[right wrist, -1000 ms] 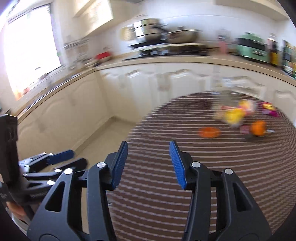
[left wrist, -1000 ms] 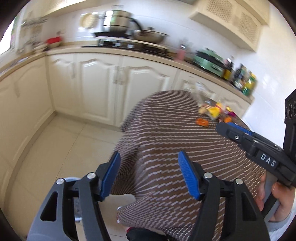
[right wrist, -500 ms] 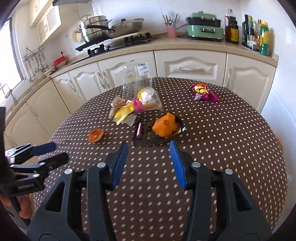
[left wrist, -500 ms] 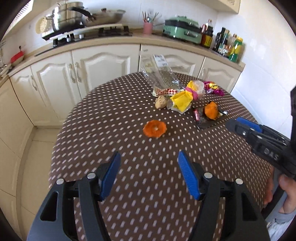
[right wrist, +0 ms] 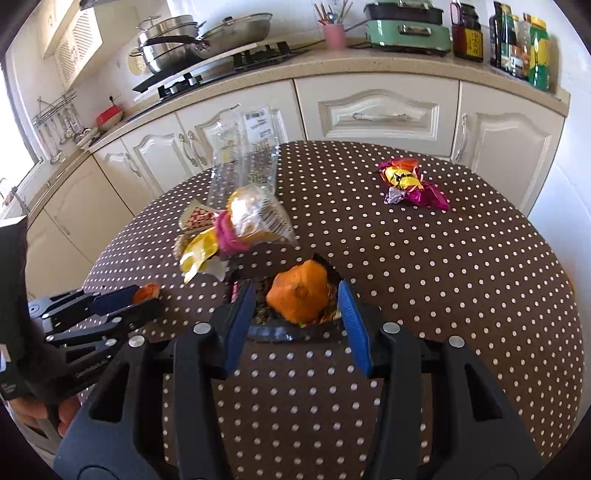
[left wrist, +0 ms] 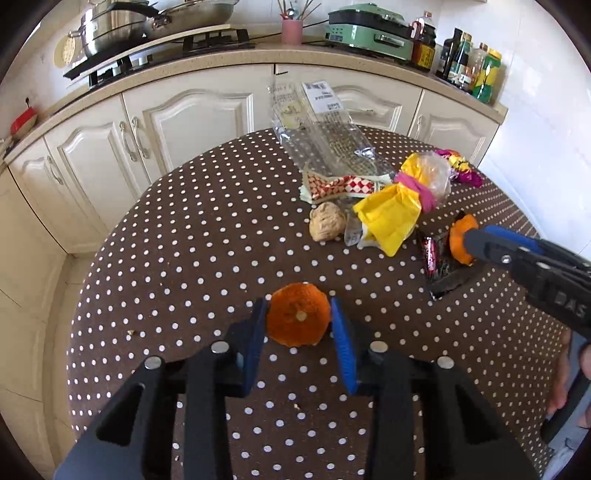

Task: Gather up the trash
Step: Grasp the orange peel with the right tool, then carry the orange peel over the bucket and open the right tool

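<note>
Trash lies on a round brown polka-dot table [left wrist: 184, 258]. My left gripper [left wrist: 298, 317] is open with its blue fingers on either side of an orange peel [left wrist: 297, 320] lying on the cloth. My right gripper [right wrist: 297, 301] is open around a second orange peel [right wrist: 299, 293] that rests on a dark wrapper [right wrist: 280, 328]. Beyond lie a yellow and pink wrapper [left wrist: 395, 210], a clear plastic bag [left wrist: 325, 136], a walnut-like lump [left wrist: 327, 227] and a crumpled magenta foil wrapper [right wrist: 410, 184].
Cream kitchen cabinets [left wrist: 192, 114] and a counter with pans [left wrist: 147, 22], a green appliance [left wrist: 369, 29] and bottles [left wrist: 469, 62] run behind the table. The floor [left wrist: 55, 280] shows left of the table edge.
Both grippers swung from the floor side toward the table and came down close to it. Each now has an orange peel between its open fingers.
</note>
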### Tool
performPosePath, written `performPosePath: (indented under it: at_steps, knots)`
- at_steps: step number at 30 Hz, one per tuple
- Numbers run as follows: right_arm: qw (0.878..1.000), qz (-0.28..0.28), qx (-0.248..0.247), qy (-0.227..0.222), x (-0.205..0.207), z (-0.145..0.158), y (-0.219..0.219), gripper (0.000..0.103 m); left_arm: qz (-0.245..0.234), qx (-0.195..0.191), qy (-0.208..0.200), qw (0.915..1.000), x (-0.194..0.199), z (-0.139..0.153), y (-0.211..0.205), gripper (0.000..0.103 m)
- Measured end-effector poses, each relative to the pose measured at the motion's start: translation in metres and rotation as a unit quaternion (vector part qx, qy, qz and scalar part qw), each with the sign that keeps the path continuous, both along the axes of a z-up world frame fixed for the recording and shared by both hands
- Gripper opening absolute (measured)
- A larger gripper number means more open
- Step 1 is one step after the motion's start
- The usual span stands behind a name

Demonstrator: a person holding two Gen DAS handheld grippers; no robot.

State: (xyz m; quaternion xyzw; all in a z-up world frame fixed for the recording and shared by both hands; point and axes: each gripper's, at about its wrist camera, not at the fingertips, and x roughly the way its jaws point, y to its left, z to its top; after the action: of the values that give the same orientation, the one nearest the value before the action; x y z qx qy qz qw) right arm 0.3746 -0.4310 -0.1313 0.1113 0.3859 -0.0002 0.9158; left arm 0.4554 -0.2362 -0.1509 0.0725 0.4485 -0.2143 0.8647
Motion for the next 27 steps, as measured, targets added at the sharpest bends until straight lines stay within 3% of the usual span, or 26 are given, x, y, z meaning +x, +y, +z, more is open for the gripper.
performPosePath:
  at_steps: [9,16,22,27]
  knots:
    - [0.999,0.010,-0.025,0.022,0.013,-0.009,0.008,0.038,-0.001,-0.038,0.004,0.9993,-0.011,0.010,0.019,0.034]
    - [1.000,0.005,-0.027,-0.014,-0.006,0.012,0.015,0.037,0.001,-0.066,-0.017,0.9977,-0.033,0.037,0.052,0.034]
    - [0.997,0.058,-0.024,-0.040,-0.029,0.039,0.073,0.037,0.027,-0.096,-0.029,0.9946,-0.055,0.054,0.109,0.034]
    - [0.990,0.136,-0.008,-0.034,-0.033,0.040,0.159,0.037,0.067,-0.113,-0.031,0.9908,-0.075,0.056,0.180,0.034]
